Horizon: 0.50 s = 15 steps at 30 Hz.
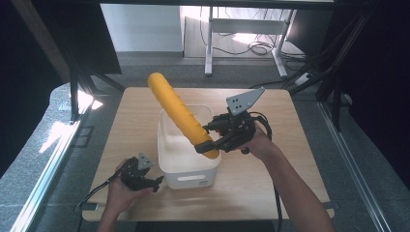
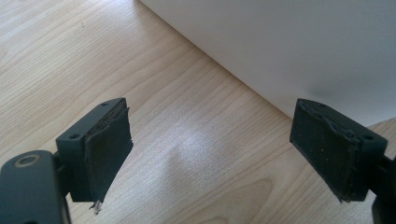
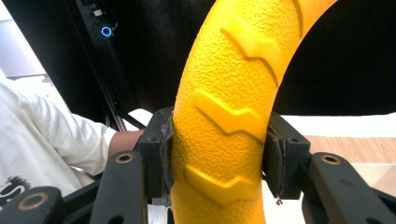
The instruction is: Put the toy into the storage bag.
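While your right gripper clamps the yellow roller's lower end, its axis runs toward 11 o'clock over the white bin; left gripper sits open, empty.

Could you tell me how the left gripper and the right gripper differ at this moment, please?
The right gripper is clamped on the yellow roller, holding it slanted above the white bin; the left gripper stands open and holds nothing. The right one is raised beside the bin, while the left sits low at the bin's near corner. Both have black padded jaws.
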### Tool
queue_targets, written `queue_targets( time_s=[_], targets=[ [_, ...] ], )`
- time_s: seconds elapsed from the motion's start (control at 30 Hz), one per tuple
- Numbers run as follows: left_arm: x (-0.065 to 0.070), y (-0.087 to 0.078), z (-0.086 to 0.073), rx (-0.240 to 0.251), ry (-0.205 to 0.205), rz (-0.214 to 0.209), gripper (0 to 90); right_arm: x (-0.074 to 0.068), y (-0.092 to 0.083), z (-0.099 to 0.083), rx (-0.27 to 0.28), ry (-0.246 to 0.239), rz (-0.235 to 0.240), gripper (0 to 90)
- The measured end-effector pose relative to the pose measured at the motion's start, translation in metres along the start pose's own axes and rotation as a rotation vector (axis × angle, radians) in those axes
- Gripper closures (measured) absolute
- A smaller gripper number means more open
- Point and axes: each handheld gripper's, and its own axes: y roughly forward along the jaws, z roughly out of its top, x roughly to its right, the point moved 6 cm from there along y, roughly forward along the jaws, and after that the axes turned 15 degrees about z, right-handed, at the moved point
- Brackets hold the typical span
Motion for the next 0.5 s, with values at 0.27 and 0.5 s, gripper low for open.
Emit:
queue_targets(
  time_s=[0.27,0.5],
  targets=[
    [0.000,0.000,0.000,-0.002,0.003,0.000,12.9,0.008,0.003,-0.011,-0.015,0.031,-0.007,50.7],
    [0.001,0.001,0.000,-0.003,0.005,0.000,12.9,0.013,0.004,-0.018,-0.024,0.053,-0.008,50.7]
  ],
)
